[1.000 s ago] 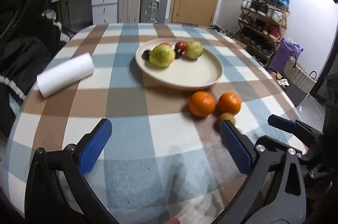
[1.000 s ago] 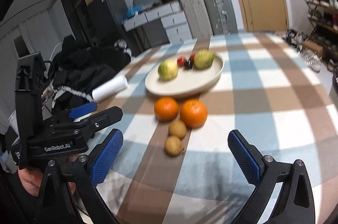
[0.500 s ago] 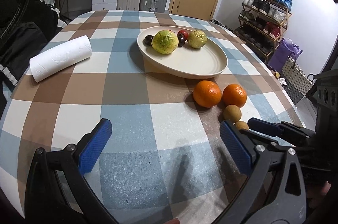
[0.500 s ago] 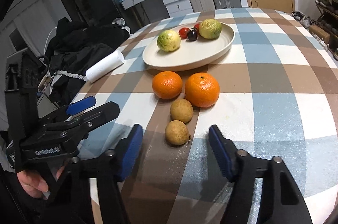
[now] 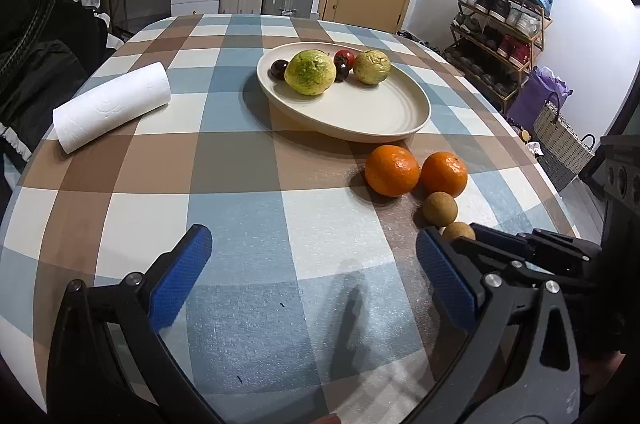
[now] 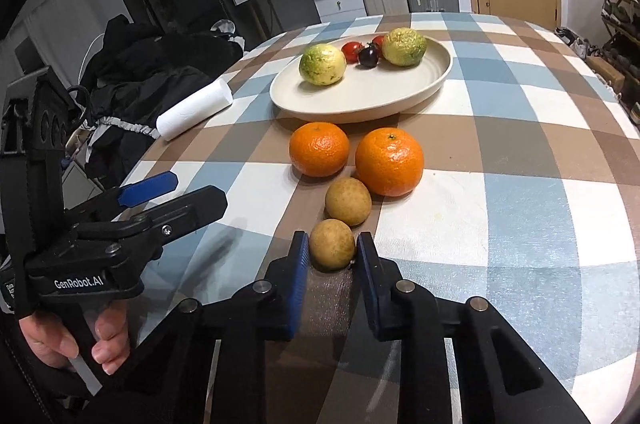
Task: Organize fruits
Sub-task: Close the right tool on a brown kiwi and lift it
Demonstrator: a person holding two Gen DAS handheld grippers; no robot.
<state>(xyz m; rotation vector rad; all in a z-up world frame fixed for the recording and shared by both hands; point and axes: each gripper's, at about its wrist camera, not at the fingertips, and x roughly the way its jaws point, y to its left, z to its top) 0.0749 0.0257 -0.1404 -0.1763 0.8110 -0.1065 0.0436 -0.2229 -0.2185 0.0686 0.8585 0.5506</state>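
A cream plate (image 6: 360, 100) holds two yellow-green fruits, red tomatoes and a dark plum; it also shows in the left wrist view (image 5: 360, 112). In front of it lie two oranges (image 6: 319, 149) (image 6: 389, 161) and two small brown fruits (image 6: 347, 201). My right gripper (image 6: 333, 253) has its blue pads closed against the sides of the nearer brown fruit (image 6: 331, 244), which rests on the table. In the left wrist view that fruit (image 5: 458, 231) sits beside the right gripper's tip. My left gripper (image 5: 310, 274) is open and empty above the cloth.
A white paper towel roll (image 5: 112, 106) lies at the table's left side. The checked tablecloth (image 5: 240, 208) covers a round table. Dark clothing lies left of the table; suitcases, drawers, a door and a shoe rack stand behind.
My right gripper moved down and forward and closed from wide open onto the nearer brown fruit. The left gripper stayed open and shifted slightly closer to the table.
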